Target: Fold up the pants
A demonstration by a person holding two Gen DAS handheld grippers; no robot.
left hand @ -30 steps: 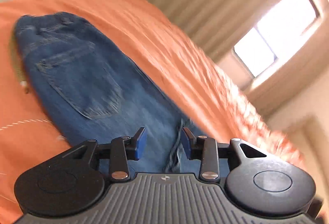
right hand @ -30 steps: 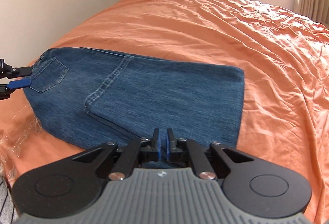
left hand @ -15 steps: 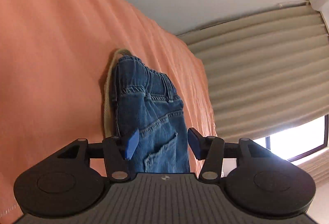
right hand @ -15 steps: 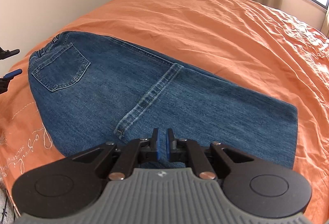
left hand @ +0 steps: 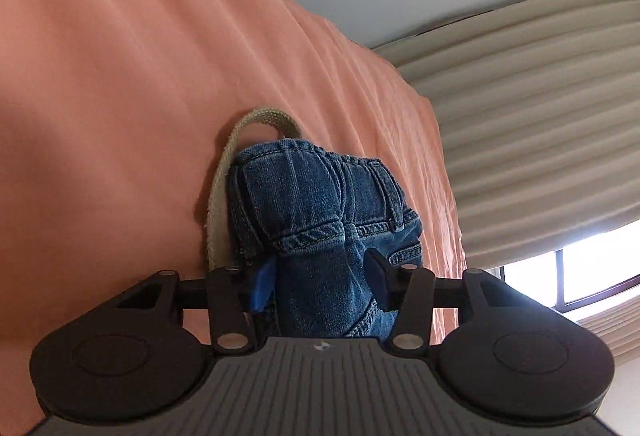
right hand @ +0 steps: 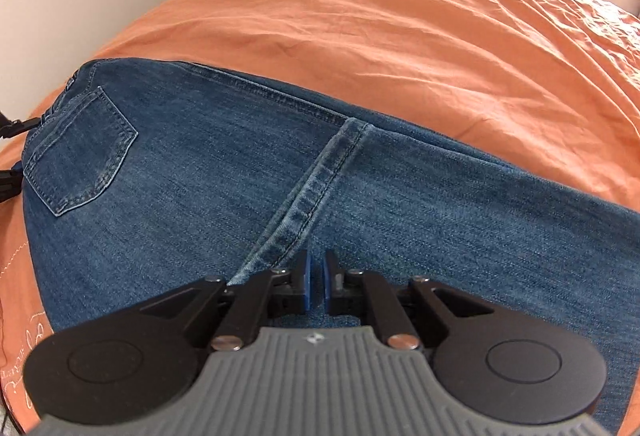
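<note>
**A:** So what's different from a second ago? Your left tongs (left hand: 320, 286) were way down the leg then. Now they're parked at the waistband end, blue pads spread wide with a bunched hump of denim sitting between them. Released, not pinching anything as far as I can see.

**B:** And the right tongs (right hand: 315, 286)?

**A:** Pads nearly together with just a sliver of gap, hanging low over the pants (right hand: 280, 196) near the bottom centre of the right view. You can't tell from that angle whether they've nipped any cloth, so I won't call it. They've crept in closer over the last second though; the hem (right hand: 312, 192) that lies folded across the thigh fills the middle of the frame now.

**B:** Meaning what for the fold?

**A:** My read: the legs are already doubled back once, and you're lining up both ends for the next fold. Left is set to bite the waistband.

**B:** Which way's the thing lying?

**A:** On the orange bed (right hand: 400, 36). In the right view the long axis runs from the back pocket (right hand: 80, 152) and waistband at the left edge across to the folded end at the lower right. There's a beige cord (left hand: 224, 180) poking out beside the waistband in the left view, watch that.
</note>
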